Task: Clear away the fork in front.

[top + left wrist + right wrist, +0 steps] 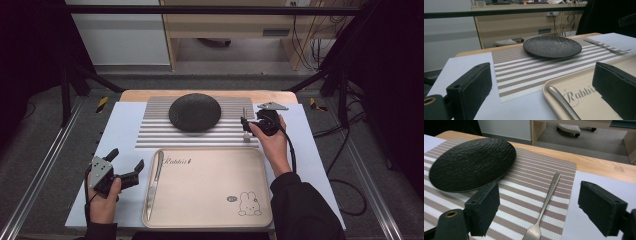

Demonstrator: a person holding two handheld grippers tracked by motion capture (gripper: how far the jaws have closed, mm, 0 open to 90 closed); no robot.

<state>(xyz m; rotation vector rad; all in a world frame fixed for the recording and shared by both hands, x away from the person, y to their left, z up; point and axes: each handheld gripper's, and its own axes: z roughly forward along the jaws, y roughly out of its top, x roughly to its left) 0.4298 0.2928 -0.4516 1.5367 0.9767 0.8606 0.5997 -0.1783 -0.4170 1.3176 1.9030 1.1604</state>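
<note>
While its jaws stand wide, the right gripper (539, 212) straddles the fork (545, 207), untouched.

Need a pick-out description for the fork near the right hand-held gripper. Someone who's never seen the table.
Find the striped placemat at the table's far side, with the black textured plate on it. Along the mat's right edge lies the fork, tines toward the person. It is the slim silver piece on the mat; the knife lies in the beige tray.

A fork (546, 205) lies on the striped mat (529, 195) beside a black plate (471, 163).
</note>
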